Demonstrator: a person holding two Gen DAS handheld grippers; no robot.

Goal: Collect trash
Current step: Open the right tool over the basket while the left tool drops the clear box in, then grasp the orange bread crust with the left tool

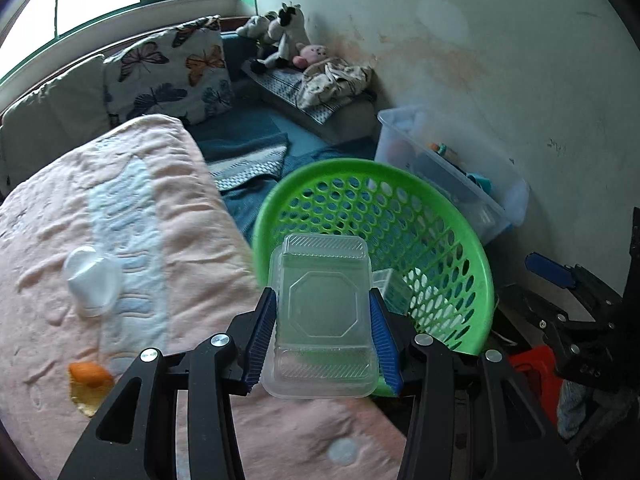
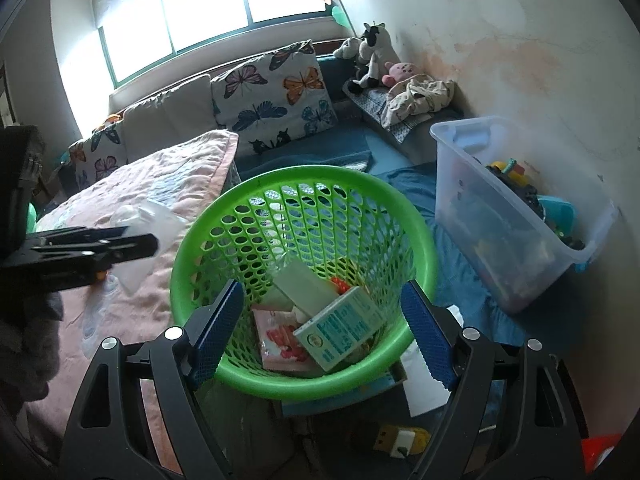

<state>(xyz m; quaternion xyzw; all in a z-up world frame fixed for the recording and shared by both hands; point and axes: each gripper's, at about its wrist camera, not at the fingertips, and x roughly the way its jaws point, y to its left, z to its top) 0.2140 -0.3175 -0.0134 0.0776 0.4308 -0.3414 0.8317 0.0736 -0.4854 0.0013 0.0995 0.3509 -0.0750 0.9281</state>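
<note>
The left claw [image 1: 322, 334] clamps a clear plastic clamshell container [image 1: 322, 312] by its two sides, held at the near rim of the green basket [image 1: 472, 256] beside the bed. The right claw [image 2: 318, 334] hangs wide open and empty above the same basket. A clean drop likely means carrying the container past the rim, over the cartons [image 2: 340, 326] inside, before releasing.

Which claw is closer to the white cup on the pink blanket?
Left. The left claw, holding a clear plastic box, is beside the white cup. The right claw hangs open over the green basket, farther away.
</note>
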